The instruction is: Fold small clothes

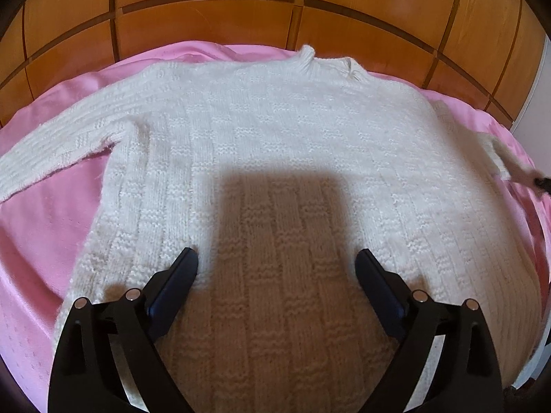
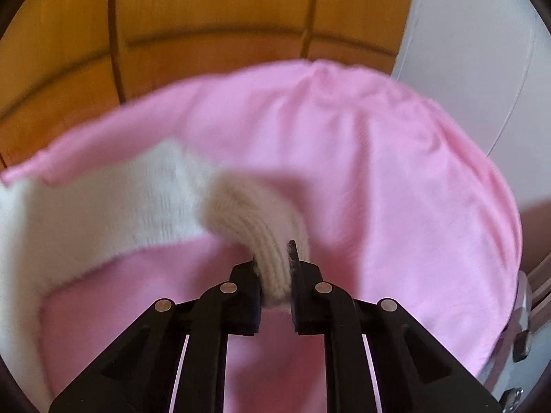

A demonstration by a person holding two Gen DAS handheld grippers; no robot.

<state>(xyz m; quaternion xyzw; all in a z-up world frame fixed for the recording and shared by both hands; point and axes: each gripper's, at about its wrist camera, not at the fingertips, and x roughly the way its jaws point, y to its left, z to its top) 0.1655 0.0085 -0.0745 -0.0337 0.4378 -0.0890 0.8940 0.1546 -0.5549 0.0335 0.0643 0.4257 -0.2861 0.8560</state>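
Sleeve cuff of the white chunky-knit sweater sits clamped in my right gripper, low in the middle of the right wrist view, the sleeve trailing off to the left edge toward the body. The sweater lies flat on the pink bed sheet, collar at the top. My left gripper hovers released over its lower body, so I judge the sleeve should fold leftward across the chest.
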